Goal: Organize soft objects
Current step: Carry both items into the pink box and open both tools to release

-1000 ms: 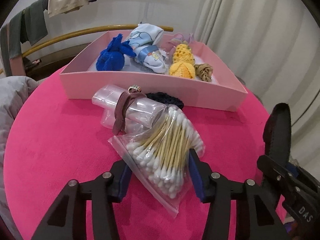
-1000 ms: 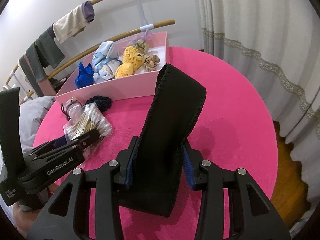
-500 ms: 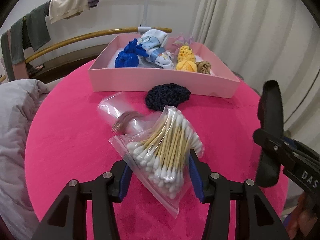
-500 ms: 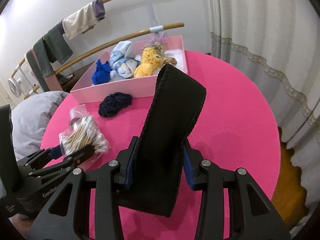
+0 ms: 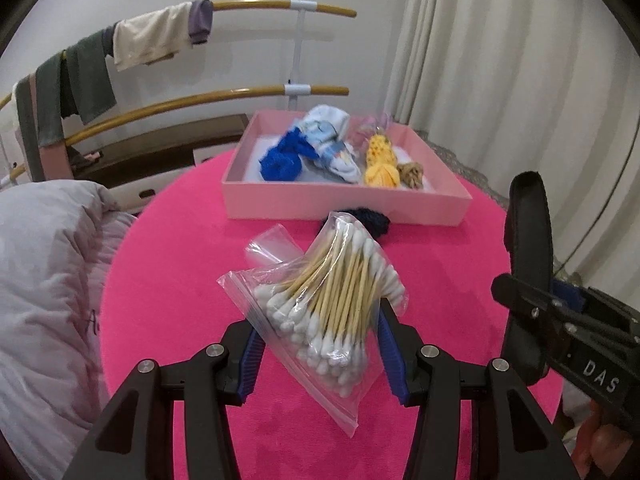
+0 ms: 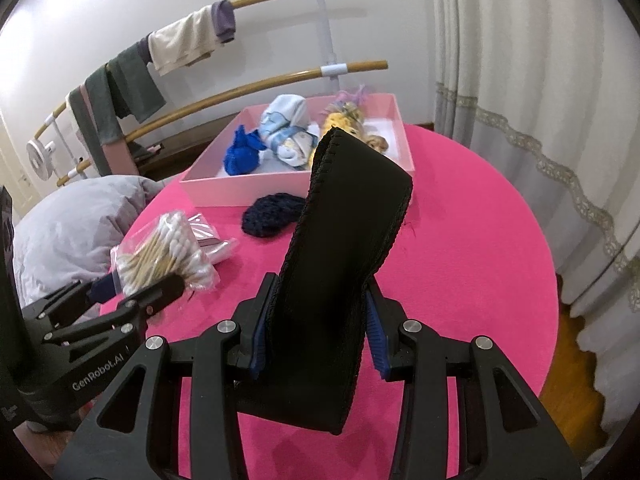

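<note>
My left gripper (image 5: 320,344) is shut on a clear bag of cotton swabs (image 5: 332,300) and holds it above the round pink table (image 5: 180,280). The right gripper (image 6: 316,336) is shut on a wide black fabric band (image 6: 344,240) that stands up between its jaws. Beyond both stands a pink box (image 5: 344,204) holding a blue knit piece (image 5: 280,160), pale blue socks (image 5: 328,144), yellow crochet pieces (image 5: 380,164) and a tan scrunchie (image 5: 412,172). A navy crocheted piece (image 6: 272,216) lies in front of the box. A flat clear bag (image 6: 212,240) lies on the table near the swabs.
A grey quilt (image 5: 44,280) bulges against the table's left edge. Behind the box runs a clothes rack (image 5: 240,92) with draped garments. Curtains (image 5: 500,60) hang at the right, and wooden floor (image 6: 576,352) shows past the table's right rim.
Both grippers have drawn back and up from the box. The swab bag rose off the clear bag, which stays on the table. The brown hair tie around it no longer shows.
</note>
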`<state>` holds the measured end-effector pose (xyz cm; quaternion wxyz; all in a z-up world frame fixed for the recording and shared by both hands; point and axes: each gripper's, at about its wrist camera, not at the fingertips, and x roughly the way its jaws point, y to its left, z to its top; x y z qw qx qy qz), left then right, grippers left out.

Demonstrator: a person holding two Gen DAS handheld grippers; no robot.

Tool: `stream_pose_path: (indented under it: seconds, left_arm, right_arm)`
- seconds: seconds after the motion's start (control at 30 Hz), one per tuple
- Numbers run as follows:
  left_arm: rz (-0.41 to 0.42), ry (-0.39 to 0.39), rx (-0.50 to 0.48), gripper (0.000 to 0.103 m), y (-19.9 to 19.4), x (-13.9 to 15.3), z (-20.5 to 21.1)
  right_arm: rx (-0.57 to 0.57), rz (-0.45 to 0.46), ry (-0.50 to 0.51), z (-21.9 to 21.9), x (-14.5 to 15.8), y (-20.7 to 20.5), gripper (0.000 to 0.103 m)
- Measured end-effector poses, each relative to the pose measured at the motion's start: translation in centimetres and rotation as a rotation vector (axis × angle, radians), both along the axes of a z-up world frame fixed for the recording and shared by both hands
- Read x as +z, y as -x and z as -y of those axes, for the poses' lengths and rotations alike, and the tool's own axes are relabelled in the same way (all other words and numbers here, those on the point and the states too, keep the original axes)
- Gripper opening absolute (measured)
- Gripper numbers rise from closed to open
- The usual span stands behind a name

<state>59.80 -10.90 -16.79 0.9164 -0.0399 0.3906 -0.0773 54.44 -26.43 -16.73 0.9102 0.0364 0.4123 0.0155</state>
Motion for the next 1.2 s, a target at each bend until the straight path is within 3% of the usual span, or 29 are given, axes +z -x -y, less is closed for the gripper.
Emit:
stream_pose_path:
  seconds: [0.53, 0.83, 1.2]
  left_arm:
    - [0.037, 0.007, 0.051, 0.048, 1.6, 2.6, -3.3]
    - [0.099, 0.021, 0.06, 0.048, -2.1, 5.3, -4.2]
    - [0.171, 0.048, 0.075, 0.048, -9.4, 9.3, -4.2]
  right_arm:
    - [0.038, 0.012, 0.01, -1.9, 1.0, 0.0, 0.038]
    - [0.039, 0.062, 0.012, -1.0, 3.6, -2.4, 0.038]
    - [0.066, 0.112, 0.007, 0.3, 7.9, -9.7, 0.038]
